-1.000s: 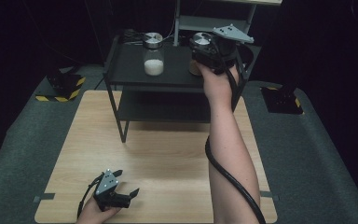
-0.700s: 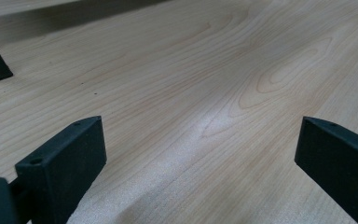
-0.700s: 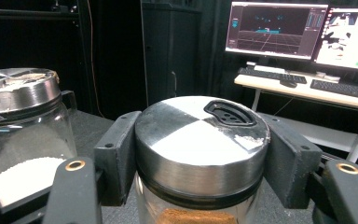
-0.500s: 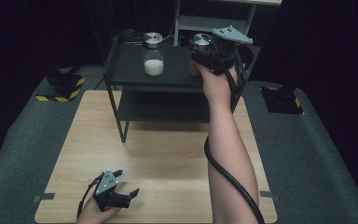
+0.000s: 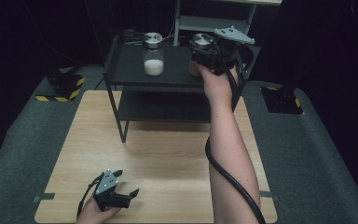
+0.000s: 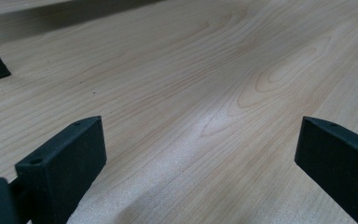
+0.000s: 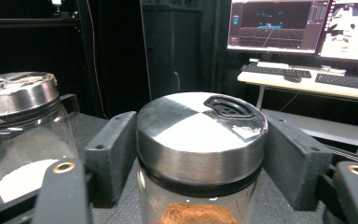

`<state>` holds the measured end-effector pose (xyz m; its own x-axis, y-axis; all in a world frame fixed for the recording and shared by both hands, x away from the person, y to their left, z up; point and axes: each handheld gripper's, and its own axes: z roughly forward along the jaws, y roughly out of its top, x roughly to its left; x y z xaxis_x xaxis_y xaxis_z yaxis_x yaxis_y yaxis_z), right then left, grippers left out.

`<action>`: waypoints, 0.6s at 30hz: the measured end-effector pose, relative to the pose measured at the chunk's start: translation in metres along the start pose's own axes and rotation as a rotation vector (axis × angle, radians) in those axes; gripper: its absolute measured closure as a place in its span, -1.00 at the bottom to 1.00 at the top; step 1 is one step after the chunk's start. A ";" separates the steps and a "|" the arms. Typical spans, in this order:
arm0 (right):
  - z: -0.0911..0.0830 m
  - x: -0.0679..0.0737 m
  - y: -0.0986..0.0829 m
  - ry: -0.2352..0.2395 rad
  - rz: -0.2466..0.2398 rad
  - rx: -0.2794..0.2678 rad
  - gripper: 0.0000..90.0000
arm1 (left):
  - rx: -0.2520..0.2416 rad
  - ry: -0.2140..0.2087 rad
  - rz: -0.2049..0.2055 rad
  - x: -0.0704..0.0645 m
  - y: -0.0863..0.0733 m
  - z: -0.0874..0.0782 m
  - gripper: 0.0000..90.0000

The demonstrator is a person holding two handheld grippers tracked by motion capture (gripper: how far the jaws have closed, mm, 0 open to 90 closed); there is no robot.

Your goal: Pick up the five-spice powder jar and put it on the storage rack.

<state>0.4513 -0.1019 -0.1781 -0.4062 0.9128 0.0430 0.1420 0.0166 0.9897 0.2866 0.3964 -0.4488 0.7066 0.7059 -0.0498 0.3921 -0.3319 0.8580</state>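
A glass jar of brown powder (image 5: pixel 199 43) with a metal lid stands at the right of the black rack's top shelf (image 5: pixel 129 70). My right gripper (image 5: pixel 204 50) is shut on that jar; in the right gripper view its jaws press both sides of the lid (image 7: pixel 200 135). A second jar holding white powder (image 5: pixel 153 57) stands apart to the left of it (image 7: pixel 18 140). My left gripper (image 5: pixel 129 183) rests open near the front left of the wooden table (image 5: pixel 168 158), with only bare wood between its jaws (image 6: pixel 196 154).
The rack has a lower shelf (image 5: pixel 163 107) and thin legs (image 5: pixel 123 130) standing on the table's far half. Yellow-black striped blocks (image 5: pixel 60 88) lie on the floor at the left and right. A desk with monitors (image 7: pixel 279 25) and keyboards stands behind the rack.
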 end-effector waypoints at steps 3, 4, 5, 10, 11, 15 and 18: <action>-0.002 0.002 0.000 -0.003 -0.011 -0.005 -0.51 | 0.001 0.000 0.003 0.000 0.000 0.000 -0.95; -0.003 0.003 -0.001 -0.003 -0.009 -0.008 -0.56 | 0.001 0.001 0.004 0.000 0.000 0.000 -0.95; -0.004 0.003 -0.001 0.000 -0.006 -0.009 -0.61 | 0.001 0.001 0.004 0.000 0.000 0.000 -0.95; -0.010 0.003 -0.001 0.007 0.001 -0.020 -0.78 | 0.002 0.001 0.005 0.000 0.000 0.000 -0.95; -0.012 0.006 -0.002 -0.004 0.002 -0.027 -0.85 | 0.002 0.001 0.005 0.000 0.000 0.000 -0.95; -0.018 0.008 -0.003 -0.005 -0.002 -0.038 -0.96 | 0.004 0.001 0.007 -0.001 0.001 0.000 -0.95; -0.024 0.011 -0.003 0.000 -0.005 -0.035 -1.00 | 0.002 -0.001 0.002 0.000 0.000 0.000 -0.95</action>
<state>0.4251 -0.1020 -0.1776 -0.4072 0.9126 0.0381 0.1082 0.0068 0.9941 0.2872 0.3963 -0.4486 0.7081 0.7044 -0.0486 0.3919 -0.3348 0.8569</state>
